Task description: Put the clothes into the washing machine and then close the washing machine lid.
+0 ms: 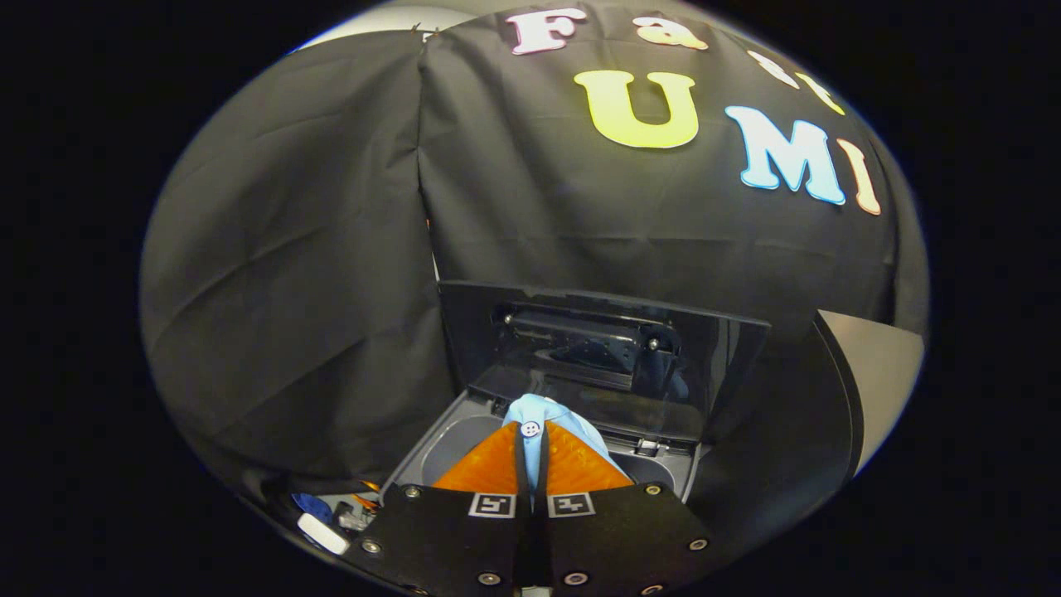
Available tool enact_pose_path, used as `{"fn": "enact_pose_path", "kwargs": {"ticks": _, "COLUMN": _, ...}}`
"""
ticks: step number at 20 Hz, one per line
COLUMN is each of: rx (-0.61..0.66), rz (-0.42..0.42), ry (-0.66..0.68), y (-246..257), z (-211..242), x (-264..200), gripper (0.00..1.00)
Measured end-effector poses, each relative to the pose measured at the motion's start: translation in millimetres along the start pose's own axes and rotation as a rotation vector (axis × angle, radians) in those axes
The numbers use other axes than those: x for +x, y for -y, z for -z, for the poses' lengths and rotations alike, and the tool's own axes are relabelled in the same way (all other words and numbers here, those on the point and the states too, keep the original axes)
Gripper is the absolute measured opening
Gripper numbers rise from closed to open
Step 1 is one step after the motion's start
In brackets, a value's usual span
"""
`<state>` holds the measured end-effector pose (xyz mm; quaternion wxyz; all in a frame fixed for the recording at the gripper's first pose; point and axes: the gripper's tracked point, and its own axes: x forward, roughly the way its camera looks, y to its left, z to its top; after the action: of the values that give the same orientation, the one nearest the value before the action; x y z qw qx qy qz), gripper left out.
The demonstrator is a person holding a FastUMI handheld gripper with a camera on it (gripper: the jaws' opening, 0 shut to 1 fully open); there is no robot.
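A small grey washing machine (431, 452) stands just ahead of me with its dark see-through lid (605, 356) raised upright at the back. My gripper (530, 439) is shut on a light blue garment (547, 414) with a white button, pinched between both fingers. The cloth bunches up past the fingertips and hangs over the open tub. Most of the tub opening is hidden behind my fingers and the cloth.
Black cloth walls close in behind and to the left of the machine. A pale panel (879, 373) rises at the right. Small items, a white piece (323, 533) and some blue and orange bits, lie low at the left of the machine.
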<state>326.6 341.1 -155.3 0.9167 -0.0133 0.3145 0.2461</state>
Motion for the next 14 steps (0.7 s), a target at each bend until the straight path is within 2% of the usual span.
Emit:
{"fn": "enact_pose_path", "kwargs": {"ticks": 6, "rx": -0.035, "rz": 0.026, "ry": -0.033, "y": -4.3, "z": 37.6, "x": 17.4, "gripper": 0.00}}
{"fn": "enact_pose_path", "kwargs": {"ticks": 14, "rx": -0.009, "rz": 0.049, "ry": -0.134, "y": -17.4, "z": 93.0, "x": 45.0, "gripper": 0.00}}
